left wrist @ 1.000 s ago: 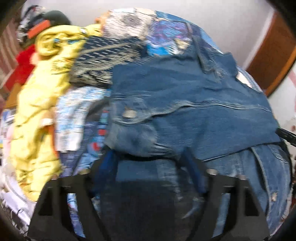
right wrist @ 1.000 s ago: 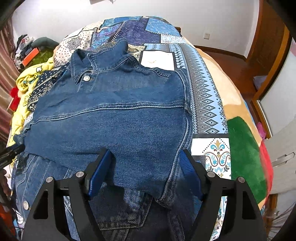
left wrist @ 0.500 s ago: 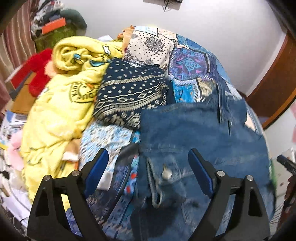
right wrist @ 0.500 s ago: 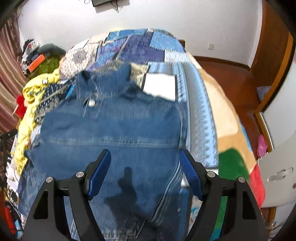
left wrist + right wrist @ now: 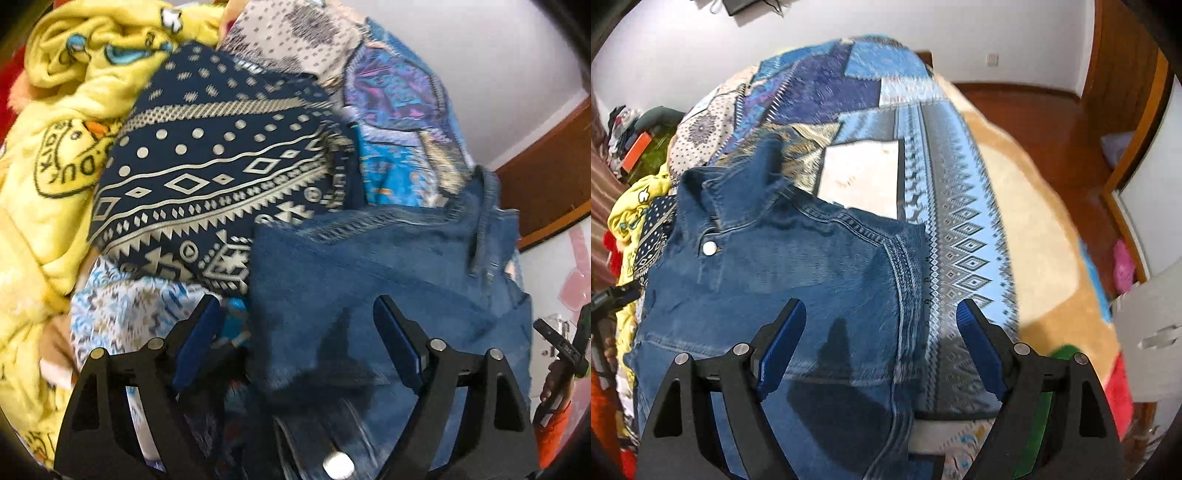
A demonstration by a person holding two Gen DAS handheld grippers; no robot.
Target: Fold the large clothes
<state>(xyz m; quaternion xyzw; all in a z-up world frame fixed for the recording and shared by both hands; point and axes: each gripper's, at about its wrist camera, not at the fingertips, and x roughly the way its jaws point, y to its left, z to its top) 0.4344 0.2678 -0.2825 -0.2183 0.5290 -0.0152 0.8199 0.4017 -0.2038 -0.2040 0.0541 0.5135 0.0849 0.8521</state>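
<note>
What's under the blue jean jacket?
The denim jacket lies on a patchwork bedspread, which shows around its collar and right edge. Its own folded lower part peeks out underneath. Anything else beneath is covered.

The denim jacket (image 5: 783,280) lies on the patchwork bedspread (image 5: 938,206), collar toward the top of the frame. At far left, a patterned garment (image 5: 221,177) borders the jacket, with the hooded garment (image 5: 55,155) farther left. Both grippers hover above.
</note>
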